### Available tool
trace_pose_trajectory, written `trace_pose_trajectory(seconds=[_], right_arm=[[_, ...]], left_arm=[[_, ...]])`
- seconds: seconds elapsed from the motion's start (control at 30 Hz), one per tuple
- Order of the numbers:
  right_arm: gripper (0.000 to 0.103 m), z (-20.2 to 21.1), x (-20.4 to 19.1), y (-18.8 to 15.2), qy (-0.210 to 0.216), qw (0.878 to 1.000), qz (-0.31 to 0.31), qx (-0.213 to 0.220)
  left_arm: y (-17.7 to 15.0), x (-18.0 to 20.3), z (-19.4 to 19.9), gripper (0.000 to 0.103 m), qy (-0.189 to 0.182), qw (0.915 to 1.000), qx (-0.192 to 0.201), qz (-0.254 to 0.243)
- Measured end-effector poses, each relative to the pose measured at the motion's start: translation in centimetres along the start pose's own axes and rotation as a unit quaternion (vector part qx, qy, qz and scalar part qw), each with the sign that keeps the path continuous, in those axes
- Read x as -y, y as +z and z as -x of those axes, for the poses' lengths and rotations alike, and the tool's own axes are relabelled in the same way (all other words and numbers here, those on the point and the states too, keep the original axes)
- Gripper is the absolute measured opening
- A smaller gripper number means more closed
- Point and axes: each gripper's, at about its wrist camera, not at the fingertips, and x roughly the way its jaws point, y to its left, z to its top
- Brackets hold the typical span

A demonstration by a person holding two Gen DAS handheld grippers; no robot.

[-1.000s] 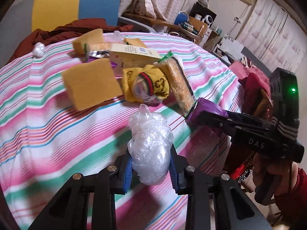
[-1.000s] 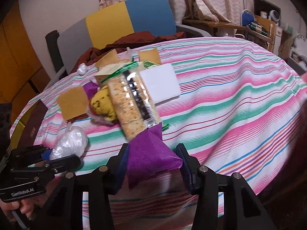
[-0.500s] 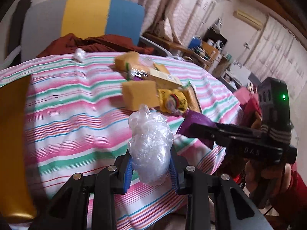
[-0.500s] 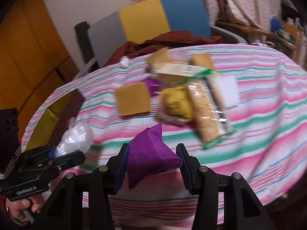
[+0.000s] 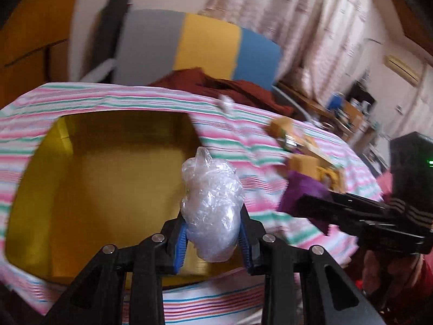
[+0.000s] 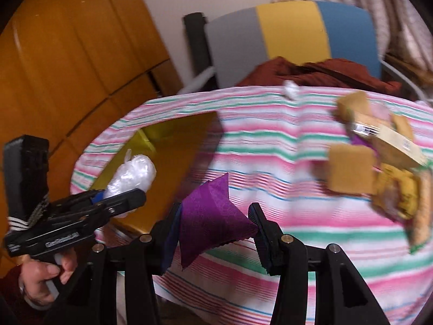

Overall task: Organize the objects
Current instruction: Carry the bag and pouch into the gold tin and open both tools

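My left gripper [image 5: 212, 239] is shut on a crumpled clear plastic bag [image 5: 212, 203] and holds it over the near edge of an open yellow box [image 5: 108, 178] on the striped table. It also shows in the right wrist view [image 6: 119, 197] with the bag [image 6: 135, 173] over the box [image 6: 167, 162]. My right gripper [image 6: 213, 233] is shut on a purple cloth pouch [image 6: 211, 214], held above the table right of the box. The right gripper [image 5: 338, 211] and pouch [image 5: 303, 192] show in the left wrist view.
A blurred pile lies at the table's right: tan sponges [image 6: 351, 168], a carton [image 6: 397, 143], a yellow sock [image 6: 400, 189], a cracker pack [image 6: 422, 216]. A small plastic wad [image 6: 291, 89] sits at the far edge. A chair [image 6: 292, 35] with brown cloth [image 6: 324, 73] stands behind.
Both grippers have swung left with their loads, away from the pile. The yellow box has come into view, and the plastic bag now hangs over it.
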Motion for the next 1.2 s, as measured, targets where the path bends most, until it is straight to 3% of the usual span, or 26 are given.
trace_pose_trajectory(seconds=[0.2,0.47,0.5,0.53,0.57,0.67,0.77,0.87,1.2], right_arm=[[0.050,-4.1,-5.4,1.4,0.043,0.998,0.034,-0.010],[0.052,-10.3,-9.9,1.3,0.059,0.995,0.058,-0.049],[0.054,-10.6,-10.2,1.3,0.054,0.996,0.059,-0.050],[0.062,-10.8,-10.5,1.3,0.050,0.996,0.062,-0.050],[0.070,-10.7,-10.7,1.3,0.049,0.996,0.067,-0.044],[0.077,-9.6,-11.1,1.1,0.049,0.995,0.081,-0.020],[0.080,-8.5,-10.9,1.1,0.044,0.996,0.079,-0.004],[0.082,-7.8,-10.3,1.1,0.042,0.997,0.065,0.003],[0.083,-6.9,-9.0,0.8,0.038,0.998,0.040,0.008]], left_arm=[[-0.1,-5.9,0.7,0.032,0.066,0.9968,-0.002,0.044],[-0.1,-10.1,1.2,0.032,0.117,0.9902,0.000,0.077],[-0.1,-10.5,1.1,0.032,0.120,0.9894,-0.001,0.081],[-0.2,-11.2,1.0,0.032,0.124,0.9881,-0.004,0.090],[-0.2,-11.5,1.0,0.032,0.125,0.9876,-0.006,0.095],[-0.5,-12.2,0.9,0.032,0.133,0.9858,-0.009,0.103],[-0.6,-12.3,0.8,0.034,0.139,0.9849,-0.012,0.102],[-0.5,-12.2,0.5,0.049,0.137,0.9852,-0.018,0.102],[0.2,-11.2,2.3,0.056,0.155,0.9823,0.026,0.101]])
